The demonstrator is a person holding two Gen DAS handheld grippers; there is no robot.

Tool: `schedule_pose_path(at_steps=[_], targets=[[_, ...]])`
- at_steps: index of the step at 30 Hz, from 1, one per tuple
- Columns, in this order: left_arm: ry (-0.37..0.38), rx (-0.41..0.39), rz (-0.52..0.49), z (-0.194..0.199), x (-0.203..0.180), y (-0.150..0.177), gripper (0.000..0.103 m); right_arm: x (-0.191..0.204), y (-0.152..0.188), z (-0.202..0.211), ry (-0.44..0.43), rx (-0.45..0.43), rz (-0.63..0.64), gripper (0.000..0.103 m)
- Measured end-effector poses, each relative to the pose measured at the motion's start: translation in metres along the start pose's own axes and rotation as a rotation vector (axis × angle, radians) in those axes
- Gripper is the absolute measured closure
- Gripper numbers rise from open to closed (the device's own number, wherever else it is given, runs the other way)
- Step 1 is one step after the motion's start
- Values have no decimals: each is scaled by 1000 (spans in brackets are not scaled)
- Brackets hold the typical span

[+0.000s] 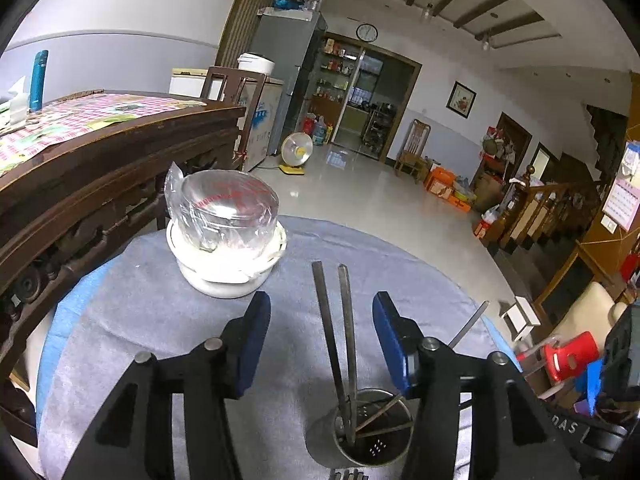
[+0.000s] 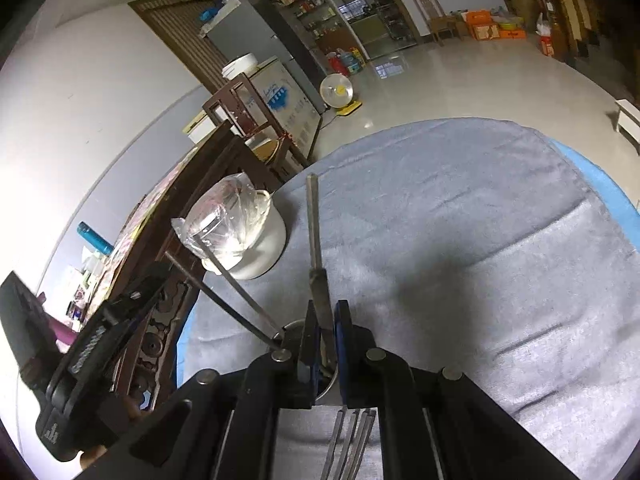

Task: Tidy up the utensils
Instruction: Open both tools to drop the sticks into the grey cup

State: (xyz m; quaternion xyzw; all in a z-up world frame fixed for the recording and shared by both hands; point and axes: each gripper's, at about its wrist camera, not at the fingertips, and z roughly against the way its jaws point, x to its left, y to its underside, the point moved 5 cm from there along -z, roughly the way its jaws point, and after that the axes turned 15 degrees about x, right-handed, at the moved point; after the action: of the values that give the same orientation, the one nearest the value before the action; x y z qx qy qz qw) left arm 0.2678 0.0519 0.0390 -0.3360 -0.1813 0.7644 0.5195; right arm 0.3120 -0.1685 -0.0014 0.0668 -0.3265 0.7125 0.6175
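Observation:
A round metal utensil holder (image 1: 362, 436) stands on the grey cloth (image 1: 160, 320). Two long metal utensil handles (image 1: 336, 340) rise out of it. My left gripper (image 1: 320, 344) is open, its blue pads either side of those handles above the holder. My right gripper (image 2: 326, 336) is shut on a flat metal utensil (image 2: 316, 240) whose handle points away; it sits over the holder's rim (image 2: 294, 326). Two thin handles (image 2: 236, 292) lean left out of the holder. Fork tines (image 2: 352, 440) lie on the cloth below the right gripper.
A white pot with a plastic-wrapped glass lid (image 1: 224, 236) stands on the cloth at the back left. A dark wooden table (image 1: 100, 168) with a checked cloth is close on the left. The left gripper body (image 2: 80, 360) shows at left in the right wrist view.

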Motion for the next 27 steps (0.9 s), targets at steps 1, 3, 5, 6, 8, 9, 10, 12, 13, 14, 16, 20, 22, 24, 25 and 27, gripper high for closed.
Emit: schedule_pose_path(at_steps=[1,3,5,6,8,9,10,12,13,14,16,20,22,24,25,27], targets=[[3,-1,4,3,3,0,49,0,-1,1,-7,-3,-3,93],[6,-7,12,9,9,1,49,1,-5,3,-8,-13,-7,92],[7,-13,25,17,18,4,49,3,-9,8,-9,-34,-9,88],[11,-14,31,21,23,6,49,4,-12,12,-5,-53,-11,82],[14,-15,38,28,31,10,49,9,-16,23,-23,-100,1,64],[14,-20,46,34,37,13,48,12,-17,27,-29,-121,4,38],[14,-23,50,36,41,16,47,14,-18,34,-27,-152,6,27],[13,-26,53,44,49,22,44,21,-20,51,-39,-214,29,22],[12,-25,54,46,52,25,44,23,-20,58,-42,-238,29,22],[12,-24,55,50,56,28,44,23,-20,66,-38,-260,19,22],[11,-12,50,56,60,36,44,24,-18,84,-40,-304,9,22],[-1,28,31,63,73,61,40,19,2,123,-50,-364,-20,22],[-20,57,27,63,82,77,40,13,23,138,-36,-365,-23,22],[-29,83,29,62,91,91,40,7,42,141,-5,-352,-19,22],[-35,98,30,60,95,98,40,4,52,138,2,-325,-11,22],[-43,135,36,55,102,113,40,-5,77,122,17,-239,-13,22]])
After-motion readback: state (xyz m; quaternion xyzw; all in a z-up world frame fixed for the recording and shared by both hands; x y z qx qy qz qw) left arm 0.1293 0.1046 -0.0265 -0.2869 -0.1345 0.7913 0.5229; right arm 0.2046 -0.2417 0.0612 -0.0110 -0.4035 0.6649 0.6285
